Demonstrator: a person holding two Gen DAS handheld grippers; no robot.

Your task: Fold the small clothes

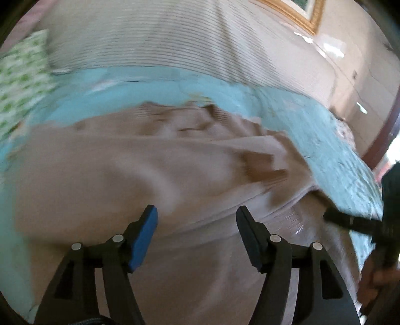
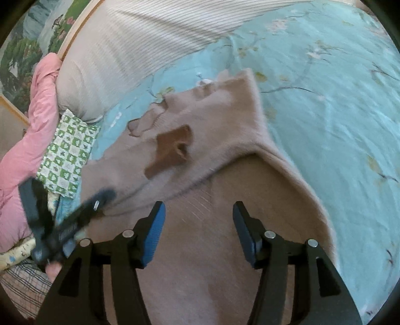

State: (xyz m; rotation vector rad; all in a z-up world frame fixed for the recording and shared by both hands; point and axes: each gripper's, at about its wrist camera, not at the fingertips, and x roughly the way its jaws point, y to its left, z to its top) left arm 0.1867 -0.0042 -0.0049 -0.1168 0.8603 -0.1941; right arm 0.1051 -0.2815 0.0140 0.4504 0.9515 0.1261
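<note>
A beige knit garment with a brown patch lies on a light blue floral bedspread. In the right wrist view the garment has its top part folded over the lower part, brown patch up. My left gripper is open above the garment, nothing between its fingers. My right gripper is open above the garment's lower part, empty. The right gripper shows at the right edge of the left wrist view; the left one shows blurred at the left of the right wrist view.
A striped cream pillow lies at the head of the bed. A green-and-white patterned cloth and a pink quilt lie left. A framed picture hangs on the wall. A plaid cloth lies at the bottom left.
</note>
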